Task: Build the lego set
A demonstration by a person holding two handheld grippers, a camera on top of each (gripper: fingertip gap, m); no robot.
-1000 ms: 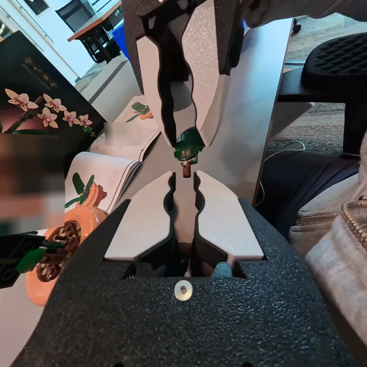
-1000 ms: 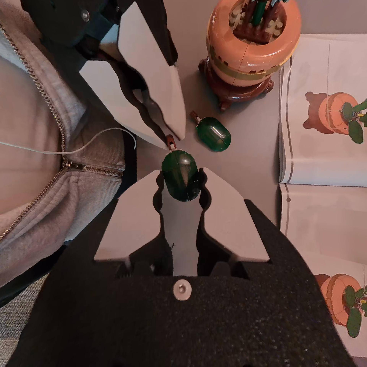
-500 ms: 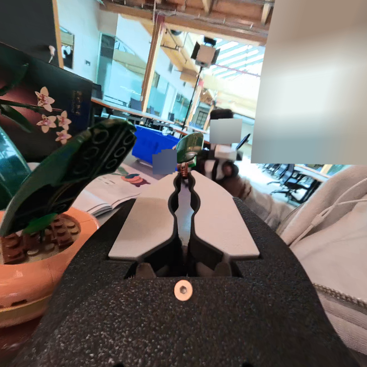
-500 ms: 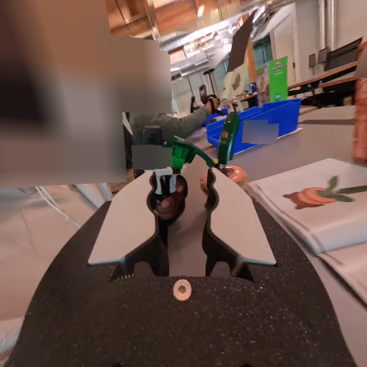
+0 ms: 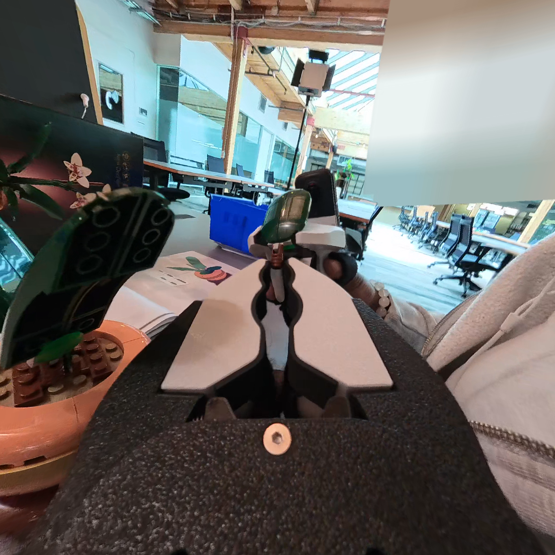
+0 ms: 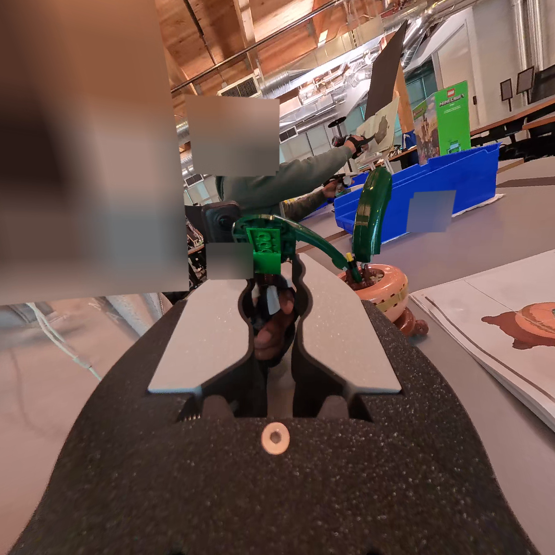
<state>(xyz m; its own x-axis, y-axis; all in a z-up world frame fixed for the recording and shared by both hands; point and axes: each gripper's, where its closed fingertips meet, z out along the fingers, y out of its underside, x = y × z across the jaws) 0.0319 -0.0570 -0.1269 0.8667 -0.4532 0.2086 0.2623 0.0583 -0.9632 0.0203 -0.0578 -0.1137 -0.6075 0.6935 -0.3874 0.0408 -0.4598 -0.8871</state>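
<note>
my left claw (image 5: 277,264) pinches the green leaf piece (image 5: 286,220) by its brown stem, upright above my tips; my right claw (image 6: 271,271) stands part open, empty, just behind that leaf.

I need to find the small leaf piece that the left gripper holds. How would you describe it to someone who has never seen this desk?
Start at the orange pot on the desk; the left gripper is just right of it. Pinched at its jaw tips by a short brown stem is a small oval leaf, dark glossy green. The leaves in the pot are far longer, and this one is in the air, attached to nothing.

Orange pot (image 5: 45,420) with dark leaf (image 5: 90,270) crowds left gripper (image 5: 277,264).
</note>
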